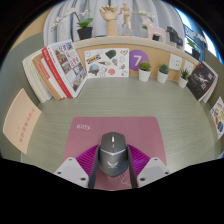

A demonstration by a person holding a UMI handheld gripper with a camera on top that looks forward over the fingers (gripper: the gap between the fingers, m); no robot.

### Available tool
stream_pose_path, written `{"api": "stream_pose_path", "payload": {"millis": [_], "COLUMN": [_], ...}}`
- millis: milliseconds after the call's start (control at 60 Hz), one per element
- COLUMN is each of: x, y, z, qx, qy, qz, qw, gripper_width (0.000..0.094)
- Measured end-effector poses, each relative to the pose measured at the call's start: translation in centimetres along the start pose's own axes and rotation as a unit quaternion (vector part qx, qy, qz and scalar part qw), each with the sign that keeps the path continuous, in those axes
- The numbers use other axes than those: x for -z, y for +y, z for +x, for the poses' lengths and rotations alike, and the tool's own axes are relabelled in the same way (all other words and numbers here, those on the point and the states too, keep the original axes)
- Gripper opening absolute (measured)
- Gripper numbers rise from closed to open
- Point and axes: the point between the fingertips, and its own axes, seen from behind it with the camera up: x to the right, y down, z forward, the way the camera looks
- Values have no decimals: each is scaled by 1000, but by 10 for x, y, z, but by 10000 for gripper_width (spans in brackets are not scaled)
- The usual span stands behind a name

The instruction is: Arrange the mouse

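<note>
While the mouse sits between the two fingers of the tool, the job looks to be somewhere in its middle rather than at its end. The mouse is a grey and black one, lying low at the near edge of a pink mouse mat that bears a small word in pale letters at its far left. The white fingers flank the mouse on the left and right, with the coloured pads close against its sides. They appear to press on it, so I judge the tool to be clamped on the mouse, though whether the mouse is lifted or resting on the mat cannot be told from this view.

Beyond the mat, the pale green tabletop runs to a far row of propped-up things: magazines or booklets at the far left, a white card with small pictures, a purple card with a numeral, and small potted plants toward the far right. A cream card lies flat at the left.

What seems done: the mouse is reached and gripped, and it is already over the mat. What seems left: setting it squarely where it belongs on the mat, probably farther in from the near edge, then opening the fingers and drawing the tool away.
</note>
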Motion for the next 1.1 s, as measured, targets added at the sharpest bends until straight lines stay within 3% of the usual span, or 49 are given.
{"api": "stream_pose_path", "payload": {"millis": [50, 117, 167, 367, 550, 917, 1100], "x": [1, 3, 9, 85, 178, 282, 306], "y": [0, 3, 1, -53, -103, -63, -55], "z": [-3, -12, -15, -20, -14, 6, 1], "qx": [3, 14, 22, 27, 8, -15, -20], "qy": [-2, -16, -19, 0, 31, 85, 83], "qz": [-7, -22, -31, 11, 78, 103, 121], "qw": [1000, 1000, 999, 1000, 996, 991, 989], "gripper_width": [536, 740, 795, 801, 800, 799, 801]}}
